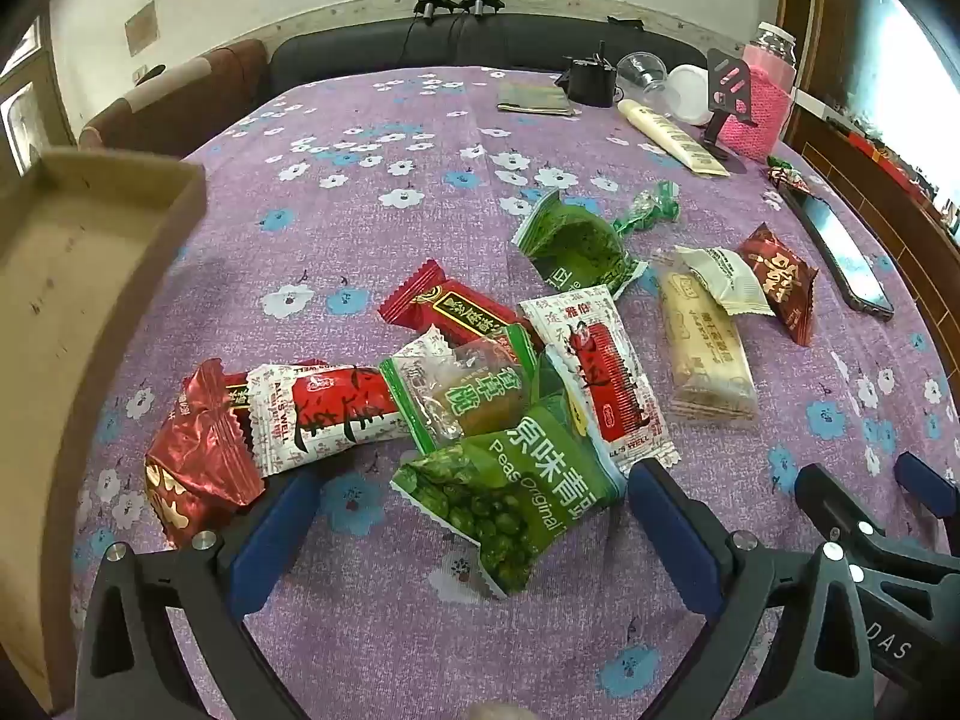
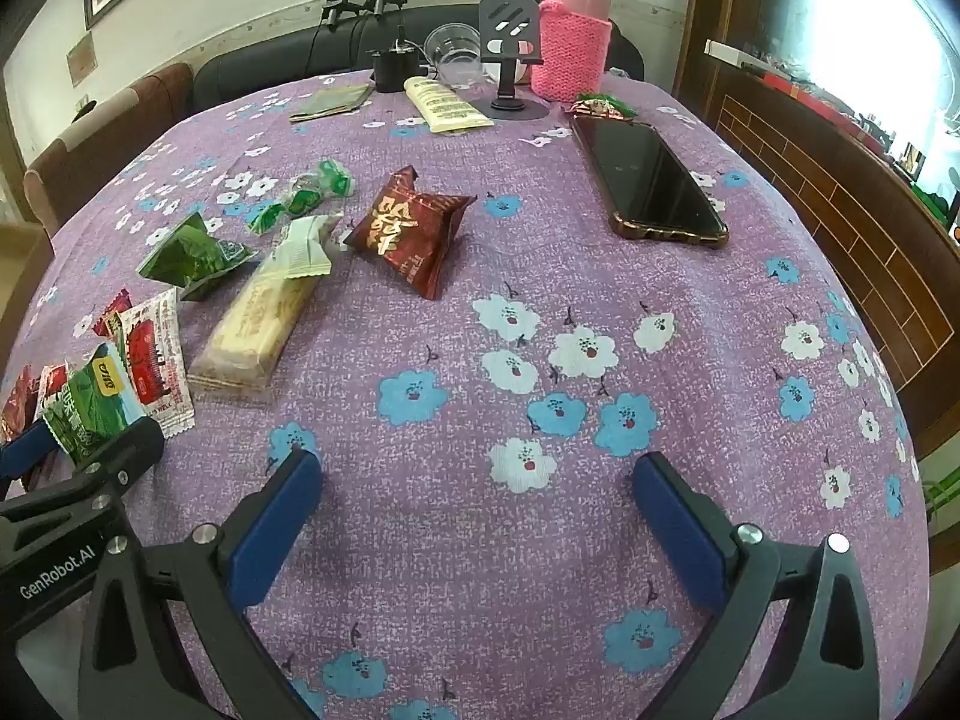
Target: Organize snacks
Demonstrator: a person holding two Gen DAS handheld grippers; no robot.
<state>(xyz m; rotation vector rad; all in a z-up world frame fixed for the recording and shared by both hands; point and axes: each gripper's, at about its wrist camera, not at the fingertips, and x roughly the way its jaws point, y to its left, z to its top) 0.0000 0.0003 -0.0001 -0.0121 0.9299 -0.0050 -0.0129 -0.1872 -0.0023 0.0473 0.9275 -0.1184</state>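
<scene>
We work over a table under a purple flowered cloth (image 2: 480, 276), a dark sofa (image 1: 480, 42) behind it and wood panelling (image 2: 840, 192) alongside. Our left gripper (image 1: 462, 516) is spread around a green pea packet (image 1: 510, 492) in the snack pile, beside a cardboard tray (image 1: 72, 276). Our right gripper (image 2: 477, 504) gapes over bare cloth. A phone (image 2: 648, 180) and a pink-sleeved bottle (image 2: 573, 42) stand farther back.

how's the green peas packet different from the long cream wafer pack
The green peas packet is bright green with peas printed on it; the cream wafer pack is pale and see-through. The peas packet is short and puffy, the wafer pack long and flat. The peas packet lies between the open fingers of the left gripper; the wafer pack lies farther off, partly under a small white packet. Both rest sealed on the purple floral tablecloth.
</scene>
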